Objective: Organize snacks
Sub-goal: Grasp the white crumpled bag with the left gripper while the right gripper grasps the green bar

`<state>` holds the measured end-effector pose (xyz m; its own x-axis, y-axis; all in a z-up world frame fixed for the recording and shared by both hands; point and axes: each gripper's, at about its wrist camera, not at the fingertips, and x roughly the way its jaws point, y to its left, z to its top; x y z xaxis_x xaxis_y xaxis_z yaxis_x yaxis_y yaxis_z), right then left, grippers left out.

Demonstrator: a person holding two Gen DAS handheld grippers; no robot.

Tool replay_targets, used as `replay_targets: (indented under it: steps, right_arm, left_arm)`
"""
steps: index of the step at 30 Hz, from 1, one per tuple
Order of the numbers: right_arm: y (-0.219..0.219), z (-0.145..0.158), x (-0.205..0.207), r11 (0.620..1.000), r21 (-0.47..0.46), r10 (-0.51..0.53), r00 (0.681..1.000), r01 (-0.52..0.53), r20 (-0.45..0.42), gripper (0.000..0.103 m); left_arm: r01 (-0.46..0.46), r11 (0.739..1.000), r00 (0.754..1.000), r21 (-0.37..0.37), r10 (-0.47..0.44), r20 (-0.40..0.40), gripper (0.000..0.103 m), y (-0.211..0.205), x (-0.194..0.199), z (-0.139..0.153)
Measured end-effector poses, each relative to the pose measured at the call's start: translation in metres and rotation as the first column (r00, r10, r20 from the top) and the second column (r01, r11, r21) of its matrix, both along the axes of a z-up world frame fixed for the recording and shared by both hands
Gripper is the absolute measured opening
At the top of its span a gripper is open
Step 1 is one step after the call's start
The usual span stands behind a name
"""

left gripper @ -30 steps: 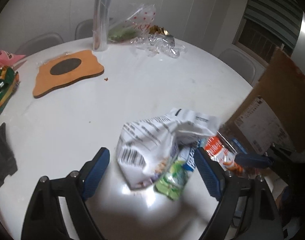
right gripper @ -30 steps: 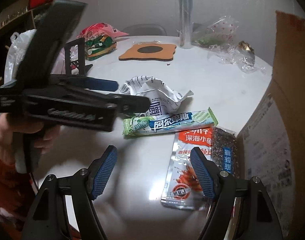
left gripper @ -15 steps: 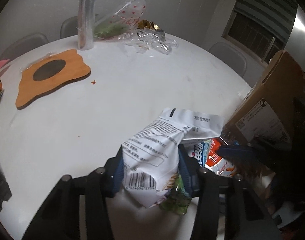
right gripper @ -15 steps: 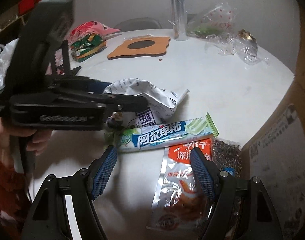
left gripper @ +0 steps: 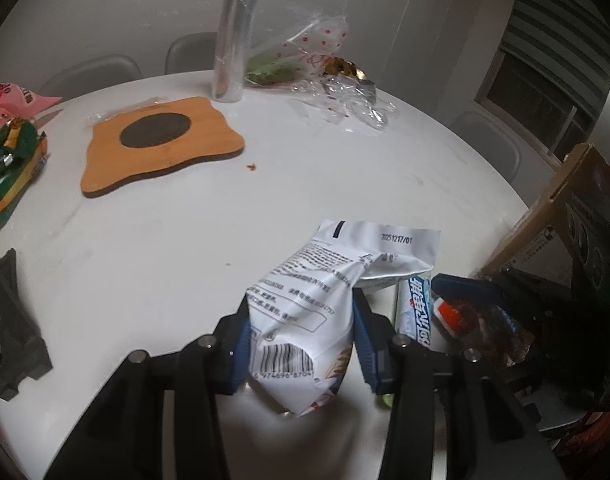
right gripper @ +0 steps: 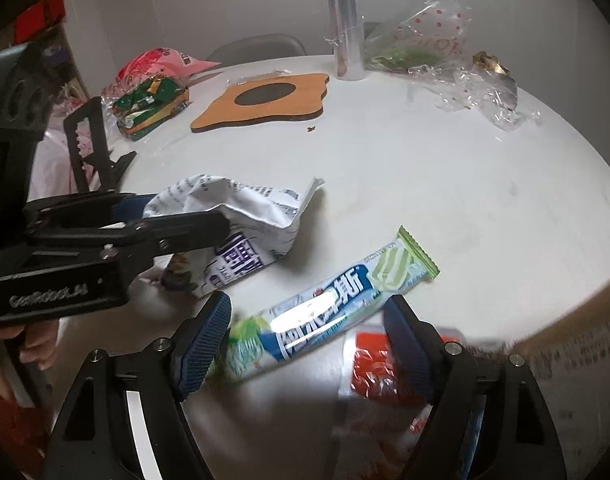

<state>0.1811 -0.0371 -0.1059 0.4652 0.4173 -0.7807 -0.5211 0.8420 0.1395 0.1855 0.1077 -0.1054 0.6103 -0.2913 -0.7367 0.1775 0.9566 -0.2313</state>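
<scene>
**Guide:** Since your left gripper (left gripper: 301,344) is closing and already pinches the white bag (left gripper: 317,312) between its pads, squeeze gently: it looks light, soft, crinkly, and the foil could slip.

**Operator:** And my right gripper (right gripper: 305,344)?

**Guide:** Its jaws are spreading around the green wafer bar (right gripper: 325,304), which lies slantwise between them on the table (right gripper: 425,168), pads not pressing it. I'd take it mid-length; it's probably brittle. The red packet (right gripper: 377,368) sits under your right-hand jaw.
</scene>
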Motion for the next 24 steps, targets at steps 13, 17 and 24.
replay_targets:
  steps: [13, 17, 24]
  right_arm:
    - [0.020, -0.001, 0.006, 0.988, -0.137, 0.080, 0.996, -0.076, 0.028, 0.033]
    - [0.013, 0.000, 0.003, 0.987, -0.151, 0.050, 0.999, -0.046, 0.020, 0.031]
    - [0.008, 0.000, -0.002, 0.990, -0.144, 0.007, 0.999, -0.001, 0.036, 0.024]
  left_arm:
    - [-0.027, 1.000, 1.000, 0.008, 0.027, 0.014, 0.041, 0.005, 0.000, 0.000]
    - [-0.028, 1.000, 1.000, 0.005, 0.028, 0.013, 0.041, 0.006, 0.000, 0.000]
    - [-0.030, 1.000, 0.999, 0.002, 0.030, 0.029, 0.038, 0.009, -0.001, 0.002]
